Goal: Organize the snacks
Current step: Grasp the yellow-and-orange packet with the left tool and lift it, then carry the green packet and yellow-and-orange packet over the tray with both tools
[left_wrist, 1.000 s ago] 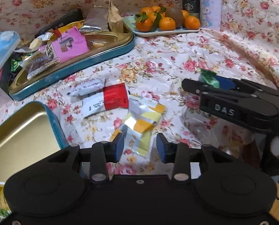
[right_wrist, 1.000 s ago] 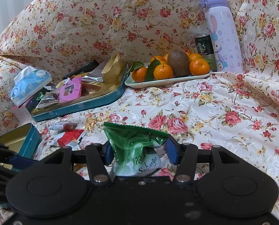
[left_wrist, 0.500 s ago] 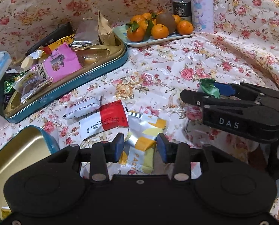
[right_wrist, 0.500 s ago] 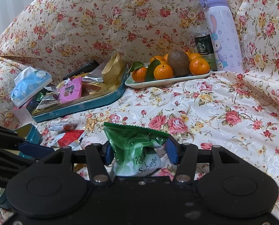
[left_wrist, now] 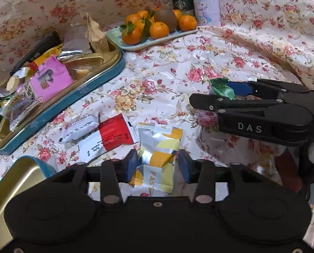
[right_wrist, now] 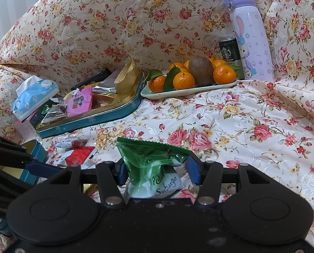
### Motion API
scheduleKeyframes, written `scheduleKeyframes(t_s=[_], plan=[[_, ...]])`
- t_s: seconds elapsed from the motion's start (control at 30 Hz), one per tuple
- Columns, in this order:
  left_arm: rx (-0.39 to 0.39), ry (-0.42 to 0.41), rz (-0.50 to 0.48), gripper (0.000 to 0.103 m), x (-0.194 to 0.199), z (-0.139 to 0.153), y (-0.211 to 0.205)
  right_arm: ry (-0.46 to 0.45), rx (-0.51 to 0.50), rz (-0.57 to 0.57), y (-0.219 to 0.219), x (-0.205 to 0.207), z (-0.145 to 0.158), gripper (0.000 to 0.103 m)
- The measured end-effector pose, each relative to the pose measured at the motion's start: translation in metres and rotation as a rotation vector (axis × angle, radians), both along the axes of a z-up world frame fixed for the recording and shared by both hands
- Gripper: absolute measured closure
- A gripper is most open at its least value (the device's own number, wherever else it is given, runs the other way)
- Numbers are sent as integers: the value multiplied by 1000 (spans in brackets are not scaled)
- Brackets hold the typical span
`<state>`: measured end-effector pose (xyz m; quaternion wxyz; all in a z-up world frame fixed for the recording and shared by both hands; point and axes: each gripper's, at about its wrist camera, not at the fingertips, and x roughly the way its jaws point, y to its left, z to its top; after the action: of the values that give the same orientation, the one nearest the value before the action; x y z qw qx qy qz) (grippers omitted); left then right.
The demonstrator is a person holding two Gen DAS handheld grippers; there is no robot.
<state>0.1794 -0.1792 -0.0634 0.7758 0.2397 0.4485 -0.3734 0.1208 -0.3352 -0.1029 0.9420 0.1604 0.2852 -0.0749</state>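
A silver, yellow and orange snack packet (left_wrist: 160,158) lies on the flowered cloth, between the blue pads of my left gripper (left_wrist: 158,165). Those jaws are opening, and the pads stand beside the packet without pressing it. Just left of it lie a red and white packet (left_wrist: 112,137) and a white packet (left_wrist: 81,129). My right gripper (right_wrist: 157,168) is shut on a green and white packet (right_wrist: 154,164) held above the cloth. From the left wrist view it hangs at the right (left_wrist: 222,92). A long teal and gold tin (left_wrist: 76,94) at the back left holds several snacks.
A small teal tin (left_wrist: 19,181) with a gold inside sits at the near left. At the back stand a plate of oranges and a kiwi (right_wrist: 190,88), a dark can (right_wrist: 229,51) and a lilac bottle (right_wrist: 251,35). A blue tissue pack (right_wrist: 34,97) lies far left.
The left gripper came forward over the yellow packet, rolled a little, and its jaws widened. The right gripper with the green packet stayed still.
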Motion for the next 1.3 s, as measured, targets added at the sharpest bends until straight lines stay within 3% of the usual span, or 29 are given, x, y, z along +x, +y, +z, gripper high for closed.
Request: scheduleKeyframes(t_s=[0.1, 0.33, 0.47, 0.7, 1.03, 1.2, 1.3], plan=[[25, -11, 0, 49, 1, -5, -5, -1, 1, 0, 0, 0, 0, 46], [-4, 5, 59, 49, 5, -7, -8, -2, 2, -1, 0, 0, 0, 46], [-30, 25, 148, 55, 6, -6, -5, -2, 1, -1, -1, 0, 0, 46], [-60, 71, 344, 56, 0, -1, 10, 0, -2, 5, 0, 0, 0, 44], [-135, 147, 497, 56, -14, 5, 39, 23, -40, 42, 4, 5, 1, 34], [-151, 148, 535, 56, -22, 17, 52, 65, -116, 42, 15, 7, 3, 34], [-150, 155, 551, 56, -25, 26, 60, 117, -234, 54, 34, 6, 3, 34]])
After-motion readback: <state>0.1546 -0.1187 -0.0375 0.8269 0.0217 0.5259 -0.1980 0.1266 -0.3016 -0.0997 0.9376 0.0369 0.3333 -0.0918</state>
